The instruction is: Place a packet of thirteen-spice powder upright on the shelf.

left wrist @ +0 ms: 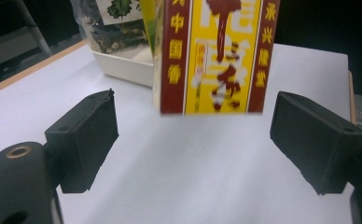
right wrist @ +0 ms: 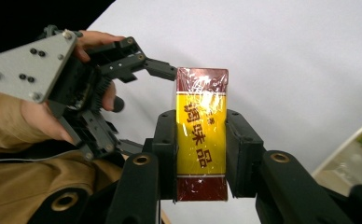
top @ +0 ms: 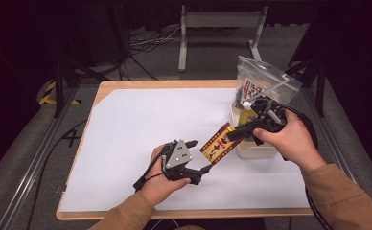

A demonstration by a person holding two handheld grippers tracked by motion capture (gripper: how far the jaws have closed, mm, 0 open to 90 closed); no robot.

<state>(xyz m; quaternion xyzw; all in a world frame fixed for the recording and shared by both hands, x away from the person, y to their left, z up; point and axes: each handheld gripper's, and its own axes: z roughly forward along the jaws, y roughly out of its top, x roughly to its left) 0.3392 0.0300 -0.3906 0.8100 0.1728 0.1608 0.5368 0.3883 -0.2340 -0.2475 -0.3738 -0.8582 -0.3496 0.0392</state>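
A red and yellow box printed with Chinese characters and wrapped in clear film hangs above the white sheet. My right gripper is shut on its near half; in the right gripper view both black pads press its long sides. My left gripper is open at the box's free end, one fingertip beyond the end and the other below it. In the left gripper view the box hangs ahead of the wide jaws, with neither pad touching it.
A white tray at the right edge of the table holds a clear zip bag of dark contents and a green and yellow packet. A white sheet covers the wooden tabletop. A metal stand and cables lie behind the table.
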